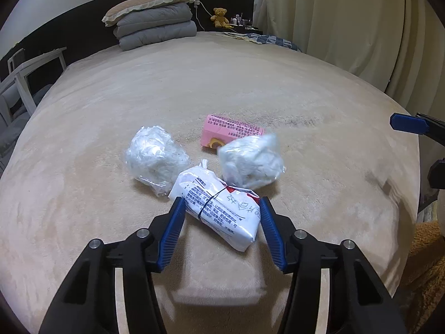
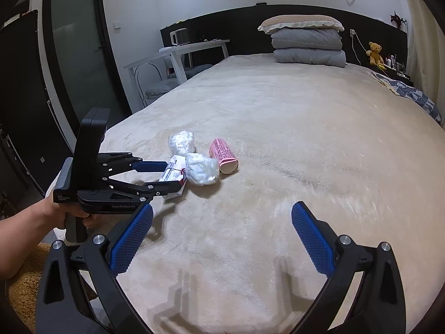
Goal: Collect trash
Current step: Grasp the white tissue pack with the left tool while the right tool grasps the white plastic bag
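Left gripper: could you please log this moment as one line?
left gripper: shut on white packet | right gripper: open, empty | bed: two plastic wads, pink carton still there

My left gripper is reaching in from the bottom of the frame, its blue jaws pressing both sides of a white printed packet bound with a dark band, which is lying on the beige bed. Just above it two crumpled clear plastic bags are sitting, one left of centre, one right of centre. A pink carton is lying behind the right bag. Folded grey bedding is sitting at the upper left.
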`<action>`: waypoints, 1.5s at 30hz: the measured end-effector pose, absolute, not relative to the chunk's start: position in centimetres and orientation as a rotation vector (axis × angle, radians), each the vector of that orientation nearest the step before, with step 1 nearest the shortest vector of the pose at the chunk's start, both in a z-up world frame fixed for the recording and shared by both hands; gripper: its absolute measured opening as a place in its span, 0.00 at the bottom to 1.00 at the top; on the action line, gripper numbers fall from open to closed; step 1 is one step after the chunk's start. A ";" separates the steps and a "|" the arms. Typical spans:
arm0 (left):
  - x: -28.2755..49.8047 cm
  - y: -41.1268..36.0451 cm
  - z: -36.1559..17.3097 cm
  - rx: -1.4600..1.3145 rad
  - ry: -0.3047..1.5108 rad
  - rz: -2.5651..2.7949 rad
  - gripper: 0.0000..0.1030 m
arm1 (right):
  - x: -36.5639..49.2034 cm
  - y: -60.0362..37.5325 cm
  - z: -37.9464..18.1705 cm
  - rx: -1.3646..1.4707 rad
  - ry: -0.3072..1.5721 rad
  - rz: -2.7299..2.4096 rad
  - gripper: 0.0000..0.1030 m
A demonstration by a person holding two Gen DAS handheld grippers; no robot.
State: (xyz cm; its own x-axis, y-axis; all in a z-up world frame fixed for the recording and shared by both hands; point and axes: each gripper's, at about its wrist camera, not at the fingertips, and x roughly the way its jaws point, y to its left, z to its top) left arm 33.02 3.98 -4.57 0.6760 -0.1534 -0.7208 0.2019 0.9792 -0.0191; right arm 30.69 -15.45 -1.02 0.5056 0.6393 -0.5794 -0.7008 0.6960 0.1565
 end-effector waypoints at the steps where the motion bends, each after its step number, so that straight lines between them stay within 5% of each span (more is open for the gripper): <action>1: 33.0 3.9 -4.5 0.069 0.803 -0.200 0.47 | 30.7 -15.4 -1.1 -0.105 0.657 0.808 0.96; 40: 22.5 7.9 1.3 -0.044 0.627 -0.188 0.39 | 36.3 -3.8 -6.1 -0.073 0.821 0.725 0.96; 45: 21.8 8.3 1.5 -0.049 0.619 -0.183 0.39 | 37.0 -2.9 -6.7 -0.070 0.848 0.707 0.83</action>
State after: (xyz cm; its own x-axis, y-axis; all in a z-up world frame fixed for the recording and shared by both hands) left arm 21.81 8.34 1.51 0.7986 -0.1850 -0.5727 0.1556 0.9827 -0.1006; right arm 36.95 -2.87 -6.69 0.4501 0.5442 -0.7080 -0.5980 0.7725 0.2136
